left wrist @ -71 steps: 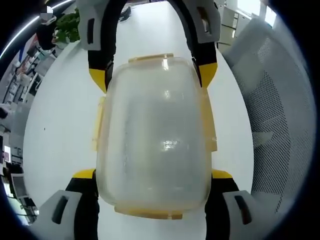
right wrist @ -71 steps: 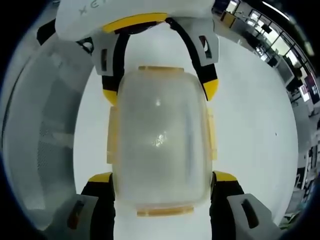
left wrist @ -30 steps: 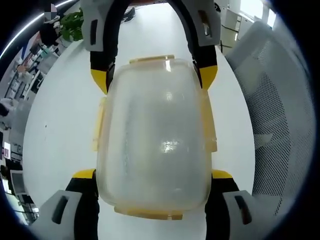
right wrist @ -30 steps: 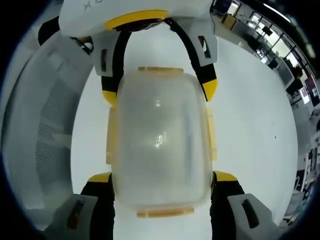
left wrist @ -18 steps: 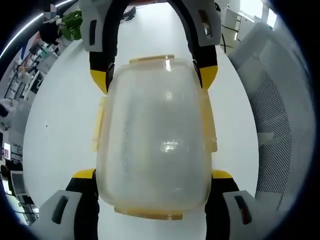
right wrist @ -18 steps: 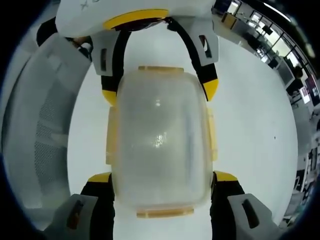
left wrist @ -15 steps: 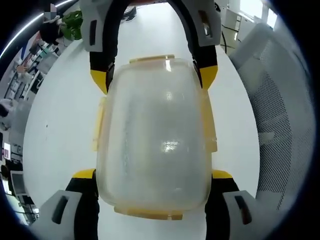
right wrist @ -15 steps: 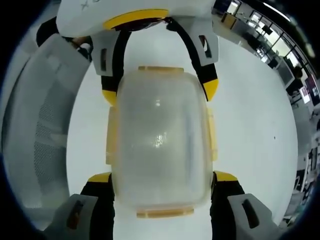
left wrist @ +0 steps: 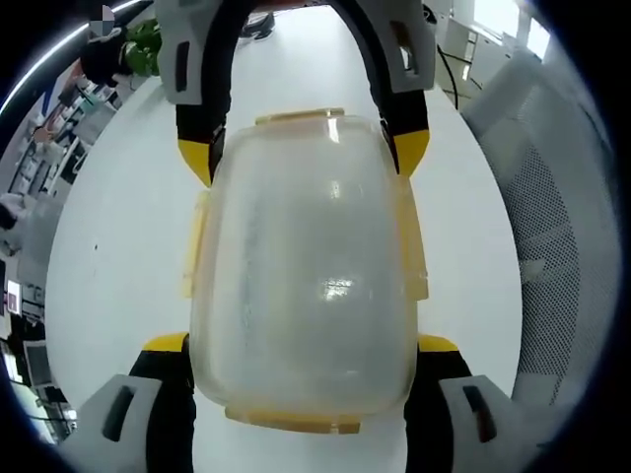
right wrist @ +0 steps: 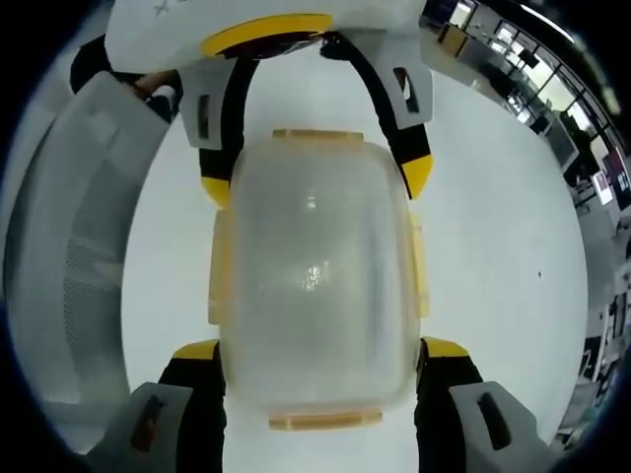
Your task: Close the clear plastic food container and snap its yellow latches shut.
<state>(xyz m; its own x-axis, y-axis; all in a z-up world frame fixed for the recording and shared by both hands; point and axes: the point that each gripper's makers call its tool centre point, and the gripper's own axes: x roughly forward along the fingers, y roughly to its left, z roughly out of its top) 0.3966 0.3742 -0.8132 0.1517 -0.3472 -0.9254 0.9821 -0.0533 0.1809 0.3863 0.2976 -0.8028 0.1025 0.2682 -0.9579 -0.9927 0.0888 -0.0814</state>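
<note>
The clear plastic food container (left wrist: 306, 266) sat lid-down or lid-closed on a white table (left wrist: 118, 246), which of the two could not be told, and it was hemmed at both ends: in the left gripper view the left gripper (left wrist: 301, 345) rose from 6 o'clock with its yellow-tipped jaws spread wide against the container's near corners, while the right gripper (left wrist: 301, 158) came in from 12 o'clock with its own tips pressed to the far corners. The right gripper view (right wrist: 315, 350) showed the same hold reversed, the right gripper's jaws flanking the near end of the container (right wrist: 314, 271) and the left gripper (right wrist: 315, 182) at 12 o'clock on the far end. Both pairs of jaws stood wide, spanning the container's width and touching it, so it was clamped from both ends. Yellow latches (left wrist: 193, 246) lay flat along the long sides at 9 and 3 o'clock, with further latches at the two short ends; whether they were snapped could not be told. Open table surface lay to 9 o'clock in the left gripper view and to 3 o'clock in the right gripper view (right wrist: 493, 246). A mesh-backed chair (left wrist: 552, 256) crowded the table edge at 3 o'clock in the left gripper view and at 9 o'clock (right wrist: 69, 246) in the right. The left gripper view took in a green plant (left wrist: 143, 34) near 11 o'clock; the right gripper view took in distant office desks (right wrist: 582, 128) near 2 o'clock.
</note>
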